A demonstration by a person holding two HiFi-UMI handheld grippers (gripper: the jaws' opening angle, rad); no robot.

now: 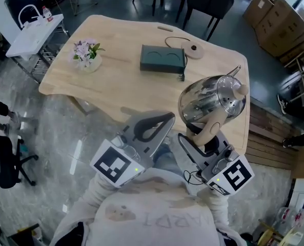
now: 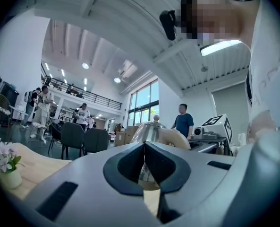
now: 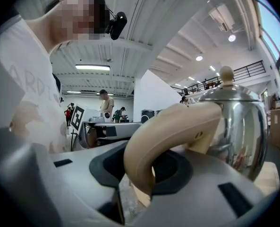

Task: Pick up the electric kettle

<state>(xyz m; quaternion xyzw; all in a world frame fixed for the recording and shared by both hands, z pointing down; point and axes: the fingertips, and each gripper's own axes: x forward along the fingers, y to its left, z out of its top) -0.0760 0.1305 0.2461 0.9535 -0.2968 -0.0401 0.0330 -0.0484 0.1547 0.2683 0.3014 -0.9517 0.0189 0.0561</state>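
right gripper [image 1: 199, 137] pinching beige handle [image 3: 170, 129] of steel kettle [image 1: 213, 99], centre right of head view. kettle seems clear of wooden table [image 1: 116, 83], unconfirmed. left gripper [image 1: 167, 120] jaws pressed together, empty.

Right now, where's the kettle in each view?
Head view: kettle right of centre, held by the right gripper.
Left gripper view: kettle at centre, beyond the jaws.
Right gripper view: steel body at right, with the handle curving between the jaws.
Shared landmark: the kettle's cream handle.
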